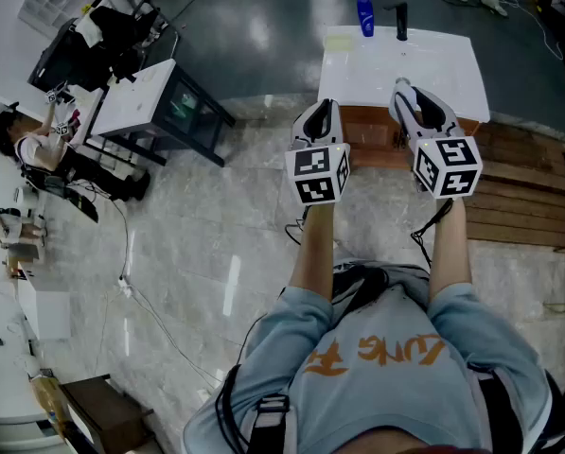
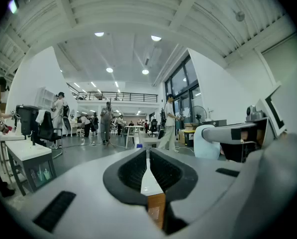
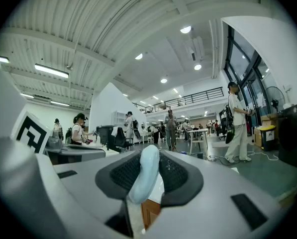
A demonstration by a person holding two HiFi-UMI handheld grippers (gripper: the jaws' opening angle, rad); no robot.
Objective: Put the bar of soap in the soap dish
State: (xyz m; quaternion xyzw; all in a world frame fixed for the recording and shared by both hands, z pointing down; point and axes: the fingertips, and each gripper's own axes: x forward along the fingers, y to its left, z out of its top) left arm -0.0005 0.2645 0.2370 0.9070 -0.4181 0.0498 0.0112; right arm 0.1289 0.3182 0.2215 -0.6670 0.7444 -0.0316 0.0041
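Note:
In the right gripper view, a pale blue bar of soap (image 3: 144, 176) stands on edge between the dark pads of my right gripper (image 3: 149, 159), which is shut on it. The head view shows that gripper (image 1: 411, 95) held level at the near edge of a white table (image 1: 443, 74); the soap is hidden there. My left gripper (image 1: 324, 112) hovers beside it at the same edge. Its jaws (image 2: 147, 159) are shut with nothing between them, leaving only a thin slit. I cannot make out a soap dish on the table.
A blue bottle (image 1: 365, 17) and a black upright object (image 1: 401, 20) stand at the table's far edge. Wooden planks (image 1: 528, 197) lie to the right. A white desk on a dark frame (image 1: 150, 97) is at the left, with people beyond and a cable (image 1: 126, 282) on the floor.

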